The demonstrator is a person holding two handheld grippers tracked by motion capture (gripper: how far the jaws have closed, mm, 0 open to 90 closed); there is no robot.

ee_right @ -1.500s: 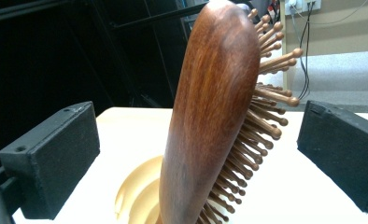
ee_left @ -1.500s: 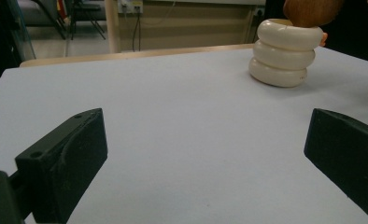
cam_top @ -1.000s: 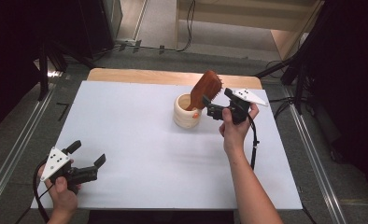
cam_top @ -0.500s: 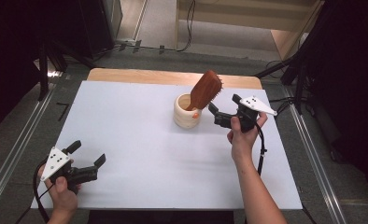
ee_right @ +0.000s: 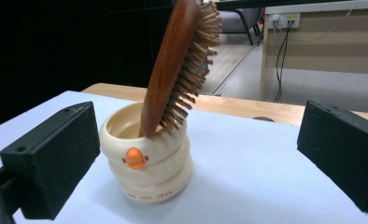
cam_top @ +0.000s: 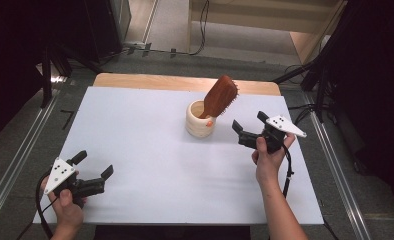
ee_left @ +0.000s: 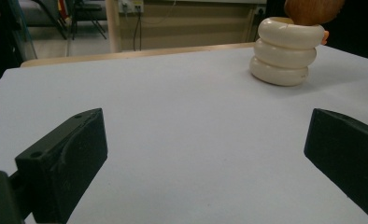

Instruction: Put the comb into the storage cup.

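Wooden hairbrush (cam_top: 221,95): reddish-brown paddle head, bristles wood-tipped, handle down inside holder, head sticking out, leaning against rim. In right gripper view (ee_right: 182,60) bristles face right, smooth back left.

Cream holder (cam_top: 201,120): three stacked rounded rings, open top, upright on white table mat, back centre. Small orange beak-like knob on upper ring (ee_right: 135,157), tiny lettering near base.

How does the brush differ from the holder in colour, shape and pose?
The brush is dark reddish-brown wood; the holder is cream with a small orange beak. The brush is flat and oval with bristles on one face; the holder is round, like three stacked rings. The brush leans to one side, head up, out of the opening; the holder stands upright on the table. Both are free of the grippers.
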